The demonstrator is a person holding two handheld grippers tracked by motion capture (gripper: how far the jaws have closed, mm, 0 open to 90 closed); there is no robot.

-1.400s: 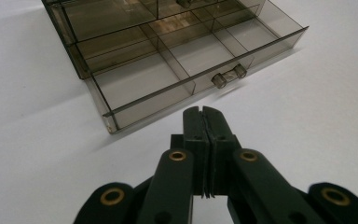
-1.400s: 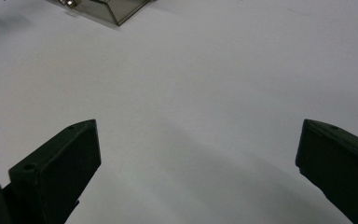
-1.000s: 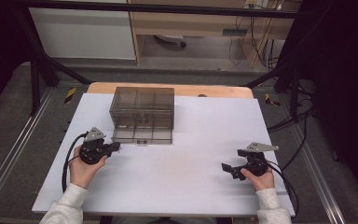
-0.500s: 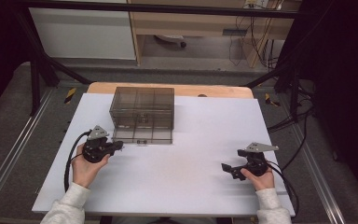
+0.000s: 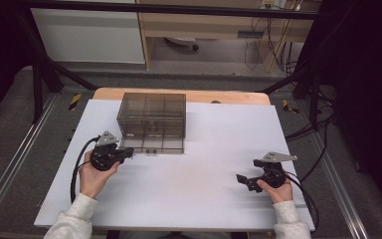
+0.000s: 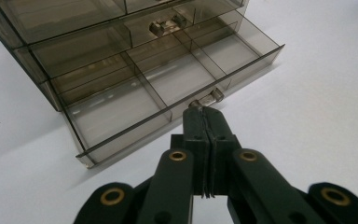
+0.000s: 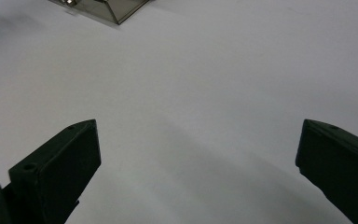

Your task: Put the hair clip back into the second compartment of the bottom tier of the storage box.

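Drawer cabinet: smoky brown see-through plastic, box-shaped, standing at the far left-centre of the white table, its back close to the table's wooden far edge. Through the walls, inner dividers split it into small compartments. The bottom drawer is pulled partway out toward the person; in the left gripper view its compartments look empty and the white table shows through the floor. A small shiny metal handle sits at the middle of the drawer front; a second one shows on the drawer above.

Writing: no label or brand can be read on the cabinet or grippers.

Left gripper: jaws pressed together with no gap, tips right at the drawer handle. Whether a part of the handle is pinched between the tips cannot be told. In the high view this gripper lies just off the drawer's front left corner.

Right gripper: jaws spread wide, nothing between them, over bare table well apart from the cabinet, near the right front edge.

Surroundings: black frame bars and cables beyond the table; nothing lies between either gripper and the cabinet.
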